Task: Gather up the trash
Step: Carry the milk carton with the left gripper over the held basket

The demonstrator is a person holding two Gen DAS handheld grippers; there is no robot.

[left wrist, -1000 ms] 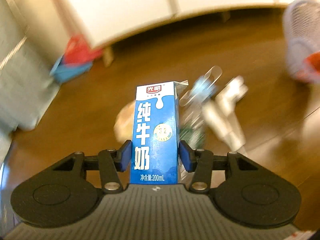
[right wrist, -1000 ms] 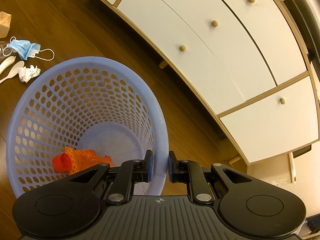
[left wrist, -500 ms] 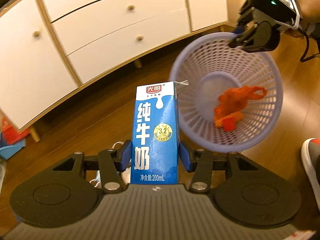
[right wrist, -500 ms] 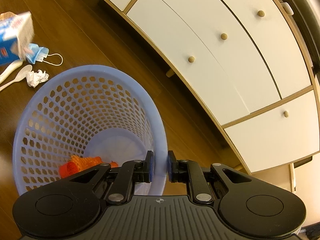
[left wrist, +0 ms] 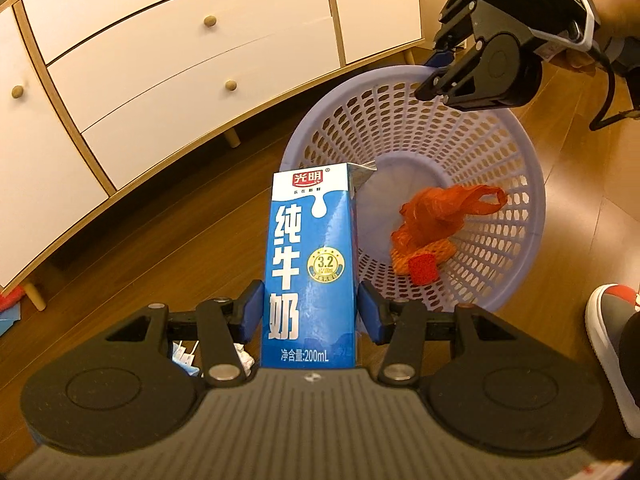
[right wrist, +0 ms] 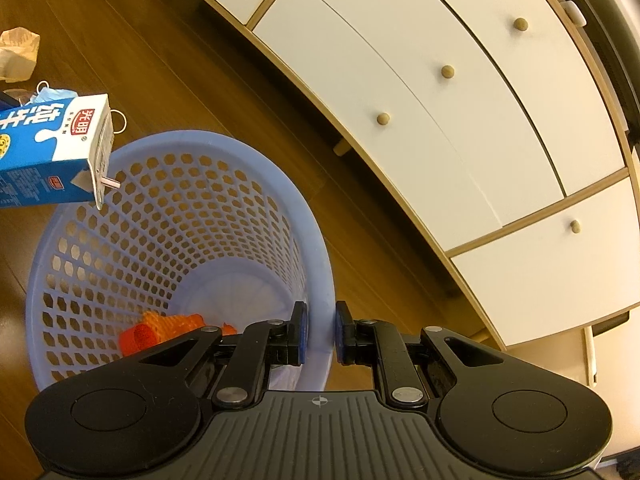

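Left gripper (left wrist: 311, 316) clenched on carton (left wrist: 310, 268), jaws pressing both sides of its lower half, top with short straw stub pointing ahead over basket (left wrist: 516, 216) rim. Right gripper (right wrist: 319, 332) clamped on basket wall, one jaw inside, one outside, basket tilted. Orange bag (left wrist: 440, 220) lying inside basket, beyond the left jaws. Mask (right wrist: 48, 94) and crumpled paper (right wrist: 18, 54) on floor (right wrist: 168, 64), well beyond the right jaws.

We count: one milk carton (left wrist: 310, 264), one basket (left wrist: 516, 168), one orange bag (left wrist: 444, 208) plus one orange net (left wrist: 420, 260) inside it, two grippers (left wrist: 311, 312) (right wrist: 319, 332), one face mask (right wrist: 52, 94), six drawer knobs across both views.
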